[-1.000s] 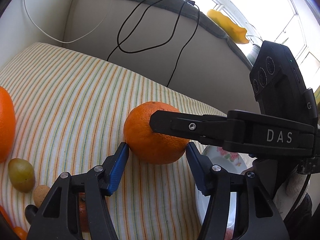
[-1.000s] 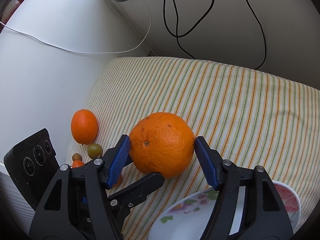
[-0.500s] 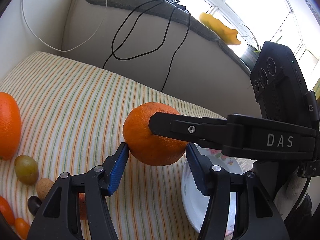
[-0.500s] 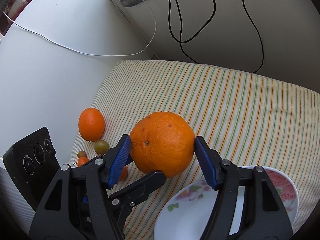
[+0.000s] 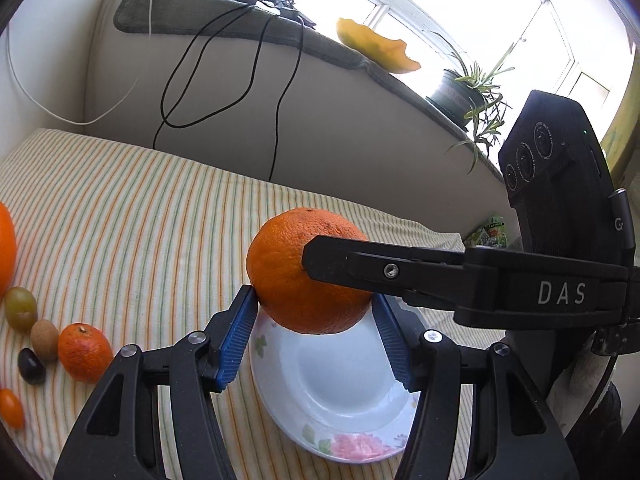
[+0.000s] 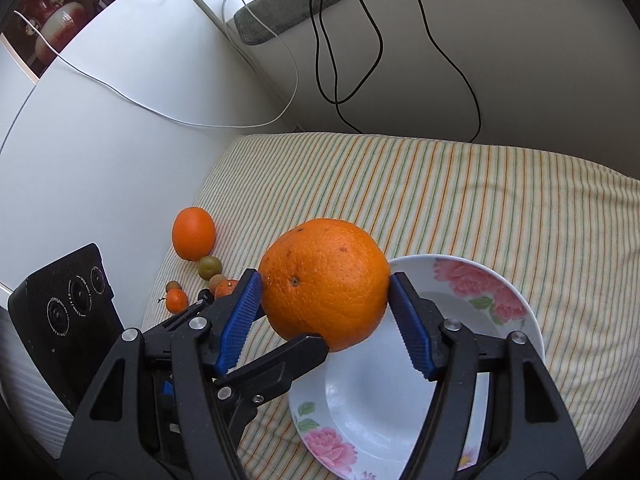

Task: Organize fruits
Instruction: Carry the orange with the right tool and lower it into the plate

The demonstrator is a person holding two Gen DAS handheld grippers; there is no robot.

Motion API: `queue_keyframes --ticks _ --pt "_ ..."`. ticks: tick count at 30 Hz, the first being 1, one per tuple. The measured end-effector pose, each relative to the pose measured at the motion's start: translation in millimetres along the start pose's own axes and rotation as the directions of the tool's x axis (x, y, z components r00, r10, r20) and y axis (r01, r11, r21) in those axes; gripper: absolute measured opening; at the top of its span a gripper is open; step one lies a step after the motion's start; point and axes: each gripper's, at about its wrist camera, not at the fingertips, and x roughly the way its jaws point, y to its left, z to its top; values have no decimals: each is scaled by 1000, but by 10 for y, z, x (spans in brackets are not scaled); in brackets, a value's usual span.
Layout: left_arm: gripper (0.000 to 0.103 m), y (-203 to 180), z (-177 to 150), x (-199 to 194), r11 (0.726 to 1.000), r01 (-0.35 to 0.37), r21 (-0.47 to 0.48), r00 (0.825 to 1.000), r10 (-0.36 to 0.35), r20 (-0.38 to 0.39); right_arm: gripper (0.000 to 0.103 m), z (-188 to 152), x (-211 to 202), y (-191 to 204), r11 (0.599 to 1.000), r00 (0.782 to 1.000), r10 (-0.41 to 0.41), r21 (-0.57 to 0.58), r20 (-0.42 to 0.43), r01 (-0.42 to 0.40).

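Note:
A big orange is held in the air by both grippers at once, over the near rim of a white floral plate. My left gripper is shut on it, blue pads at its lower sides. My right gripper is shut on it too; its black finger crosses the left wrist view from the right. The plate holds nothing.
On the striped cloth at the left lie a second orange, a small mandarin, a green grape, a dark grape and cherry tomatoes. A wall with hanging black cables stands behind.
Both grippers have carried the orange up and over towards the plate; it now hangs above the plate's rim. The loose fruits have slid into view at the left.

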Motion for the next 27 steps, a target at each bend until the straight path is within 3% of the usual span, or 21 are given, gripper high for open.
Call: queue_keyframes --ticks 12,27 --pt "59 -235 -145 279 999 33 27 997 -31 -75 69 -316 -216 -375 997 999 -33 67 9 33" --pt "59 -339 -259 459 998 -4 63 993 12 -116 68 -396 -175 -533 995 997 -71 67 -8 71"
